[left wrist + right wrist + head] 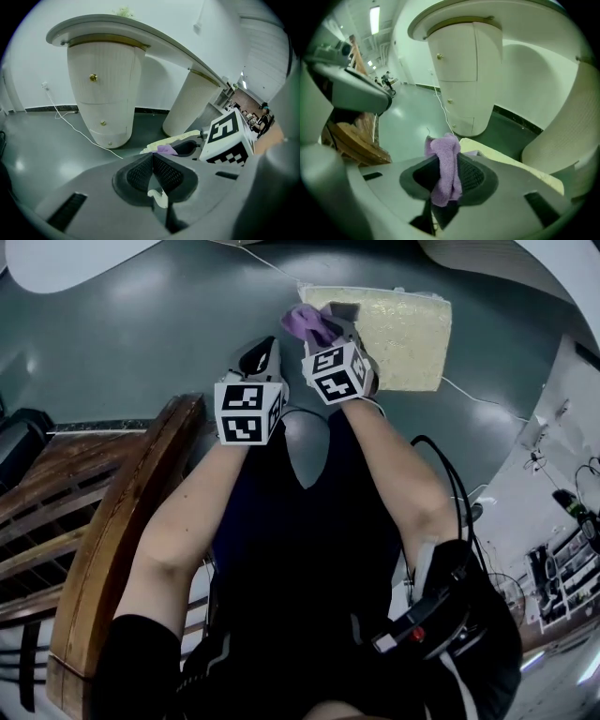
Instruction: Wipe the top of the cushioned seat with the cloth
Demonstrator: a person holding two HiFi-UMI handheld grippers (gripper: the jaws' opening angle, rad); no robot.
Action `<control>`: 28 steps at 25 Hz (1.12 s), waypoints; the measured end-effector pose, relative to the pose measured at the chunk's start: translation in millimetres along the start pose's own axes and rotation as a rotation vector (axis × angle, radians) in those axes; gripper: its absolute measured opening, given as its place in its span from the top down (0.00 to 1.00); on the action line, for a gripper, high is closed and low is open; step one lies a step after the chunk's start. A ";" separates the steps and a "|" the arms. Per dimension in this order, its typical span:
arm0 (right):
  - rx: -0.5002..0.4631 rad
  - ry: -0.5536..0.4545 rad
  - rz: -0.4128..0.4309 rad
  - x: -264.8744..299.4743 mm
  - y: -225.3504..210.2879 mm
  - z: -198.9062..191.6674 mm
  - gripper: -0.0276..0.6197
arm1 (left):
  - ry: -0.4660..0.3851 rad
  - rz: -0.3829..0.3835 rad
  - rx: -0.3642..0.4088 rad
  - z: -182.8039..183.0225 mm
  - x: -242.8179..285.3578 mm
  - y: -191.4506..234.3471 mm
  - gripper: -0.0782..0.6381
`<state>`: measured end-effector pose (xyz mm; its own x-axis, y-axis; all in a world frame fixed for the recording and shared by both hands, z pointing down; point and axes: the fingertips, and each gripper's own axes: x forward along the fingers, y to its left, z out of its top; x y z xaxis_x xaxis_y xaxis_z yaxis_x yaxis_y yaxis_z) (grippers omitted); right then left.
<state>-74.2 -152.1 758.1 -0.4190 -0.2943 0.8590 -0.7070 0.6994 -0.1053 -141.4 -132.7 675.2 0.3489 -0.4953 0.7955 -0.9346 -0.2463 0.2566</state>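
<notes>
The cushioned seat (398,334) is a pale yellow square pad on the grey floor, at the top middle of the head view. My right gripper (323,322) hangs over its near left corner, shut on a purple cloth (306,322). In the right gripper view the cloth (445,168) is bunched between the jaws, with the seat (506,161) just beyond. My left gripper (261,360) stays left of the seat, jaws shut and empty (152,161). The left gripper view catches the seat (174,138) and the cloth (166,149) to its right.
A dark wooden chair back (117,531) stands at the left near my left arm. A white curved desk on round pedestals (101,89) rises behind the seat. A white cable (77,129) trails across the floor. Shelves with clutter (567,549) stand at the far right.
</notes>
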 end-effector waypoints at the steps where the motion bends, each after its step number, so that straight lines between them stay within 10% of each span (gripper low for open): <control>1: -0.041 0.001 -0.005 2.1 1.3 -1.2 0.80 | -0.004 0.007 -0.002 -0.7 -1.7 1.8 0.89; 28: 0.048 -0.050 -0.004 -79.0 -142.0 -115.8 0.80 | 0.019 -0.060 0.095 27.3 53.2 -145.1 0.89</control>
<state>125.2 -152.7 763.3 -0.4430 -0.3300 0.8336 -0.7346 0.6666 -0.1265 14.6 -146.1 665.4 0.4015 -0.4619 0.7909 -0.9013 -0.3528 0.2515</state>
